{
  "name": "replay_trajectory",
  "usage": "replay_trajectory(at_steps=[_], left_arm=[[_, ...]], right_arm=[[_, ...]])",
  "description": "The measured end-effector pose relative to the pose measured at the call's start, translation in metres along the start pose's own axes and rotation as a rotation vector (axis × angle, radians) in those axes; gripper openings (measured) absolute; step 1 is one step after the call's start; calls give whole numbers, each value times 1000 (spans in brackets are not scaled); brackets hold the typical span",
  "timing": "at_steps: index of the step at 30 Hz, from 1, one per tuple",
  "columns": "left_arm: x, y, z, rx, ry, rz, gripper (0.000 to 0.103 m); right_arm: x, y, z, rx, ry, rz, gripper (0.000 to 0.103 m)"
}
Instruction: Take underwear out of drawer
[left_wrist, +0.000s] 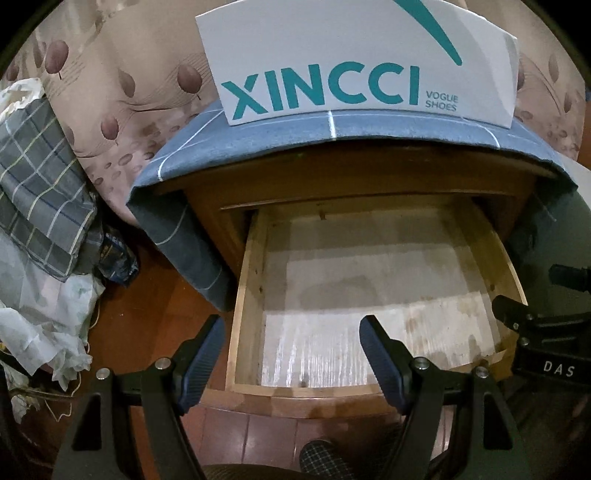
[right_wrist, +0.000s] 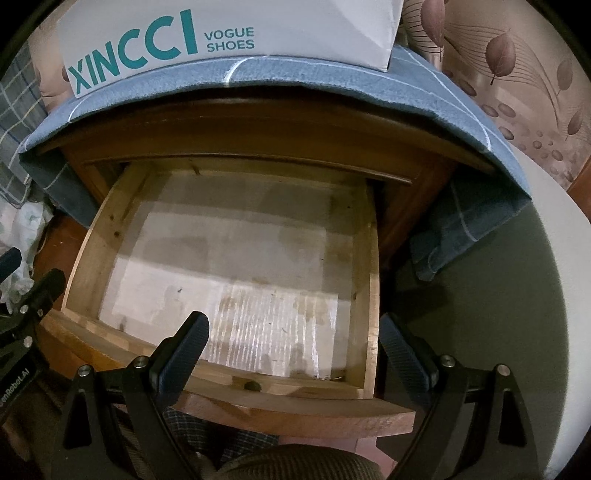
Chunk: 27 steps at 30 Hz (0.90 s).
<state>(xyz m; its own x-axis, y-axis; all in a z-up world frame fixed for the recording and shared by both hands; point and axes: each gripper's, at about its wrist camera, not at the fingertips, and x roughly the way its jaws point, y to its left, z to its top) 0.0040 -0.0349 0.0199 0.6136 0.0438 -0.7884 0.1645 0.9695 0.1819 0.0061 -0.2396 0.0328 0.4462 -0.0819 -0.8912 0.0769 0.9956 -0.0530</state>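
Drawer (left_wrist: 251, 295) open; no underwear visible inside.
Left gripper (left_wrist: 291, 350) and right gripper (right_wrist: 295, 350) hover above its front edge, both spread wide, holding nothing.

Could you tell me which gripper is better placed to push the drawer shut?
Right, marginally: the right gripper hangs open over the empty drawer, near its front; the left gripper, also open, looks farther.

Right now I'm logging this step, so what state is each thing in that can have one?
Drawer: pulled open, nothing in it but a liner, no underwear in view.
Left claw: open, holding nothing, over the drawer's front left corner.
Right claw: open, holding nothing, over the drawer's front right.
Shoe box: upright on the cloth-covered cabinet top.
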Motion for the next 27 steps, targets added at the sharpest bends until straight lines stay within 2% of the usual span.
replay_trajectory(at_steps=[27], left_arm=[[3, 8, 1, -53, 24, -49, 77]], right_arm=[[2, 0, -2, -7, 5, -7, 92]])
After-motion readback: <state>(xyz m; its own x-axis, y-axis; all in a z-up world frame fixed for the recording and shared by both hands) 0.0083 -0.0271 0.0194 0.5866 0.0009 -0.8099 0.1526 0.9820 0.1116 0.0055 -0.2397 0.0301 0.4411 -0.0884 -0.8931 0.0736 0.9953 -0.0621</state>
